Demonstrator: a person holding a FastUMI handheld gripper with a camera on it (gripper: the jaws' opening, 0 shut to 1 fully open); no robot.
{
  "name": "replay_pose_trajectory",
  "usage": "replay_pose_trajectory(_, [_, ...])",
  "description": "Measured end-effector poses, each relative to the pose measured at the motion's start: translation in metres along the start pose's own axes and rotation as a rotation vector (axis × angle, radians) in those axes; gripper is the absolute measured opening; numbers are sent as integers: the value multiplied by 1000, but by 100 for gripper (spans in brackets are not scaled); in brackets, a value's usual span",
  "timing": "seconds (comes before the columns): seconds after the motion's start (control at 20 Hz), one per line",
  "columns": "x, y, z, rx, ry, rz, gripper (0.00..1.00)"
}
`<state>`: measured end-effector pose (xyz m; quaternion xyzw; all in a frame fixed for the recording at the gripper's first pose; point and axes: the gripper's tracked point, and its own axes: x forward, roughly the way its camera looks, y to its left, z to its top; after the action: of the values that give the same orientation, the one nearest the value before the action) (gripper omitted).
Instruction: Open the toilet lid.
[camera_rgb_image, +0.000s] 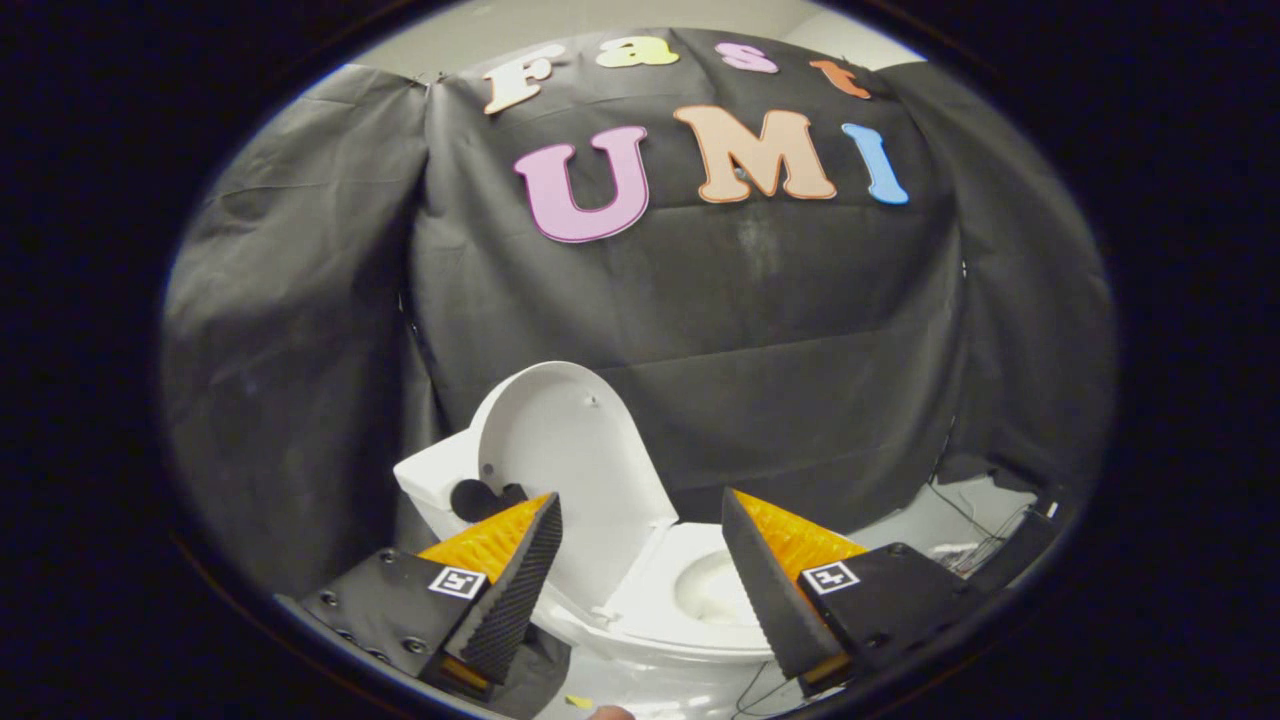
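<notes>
- Tool (640, 520): two-finger hand-held unit, seen from its own camera. Fingers spread wide apart, grasping nothing; released. Each finger carries a ribbed pad and a small square marker tag on its mount.
- Toilet lid (570, 460): white, oval, smooth plastic. Stands raised, close to upright, its inner face turned toward the tool, its long axis running up from the hinge at the back of the bowl. It lies ahead of the fingers and leans toward the left finger; that finger's tip overlaps its lower edge in the view, though whether it touches cannot be told.
- Toilet seat (690, 600): white plastic ring, lying flat on the bowl, seen between the two fingers and just beyond them, nearer the right finger.
- Toilet cistern (435, 485): white block behind and left of the lid, partly hidden by the left finger; a dark fitting sits on its face.
- Booth wall (760, 350): black cloth, draped and creased, behind the toilet.
- Floor (940, 520): pale, with thin cables trailing at the right, beyond the right finger.
- Status, as a judgement: the lid looks already open and resting back, so the task appears all but done. What remains turns on the lid lying up and left of the open fingers; a withdrawal straight back should clear it without knocking it forward.
</notes>
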<state>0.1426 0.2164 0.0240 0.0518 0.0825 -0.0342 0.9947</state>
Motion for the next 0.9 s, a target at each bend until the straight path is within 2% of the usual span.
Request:
replay_pose_trajectory(0.15, [-8, -26, 5, -20, -35, -10, 99])
replay_pose_trajectory(0.5, [-18, -94, -9, -73, -5, -78, 99])
replay_pose_trajectory(0.9, [-31, -133, -15, -162, -77, 3, 99])
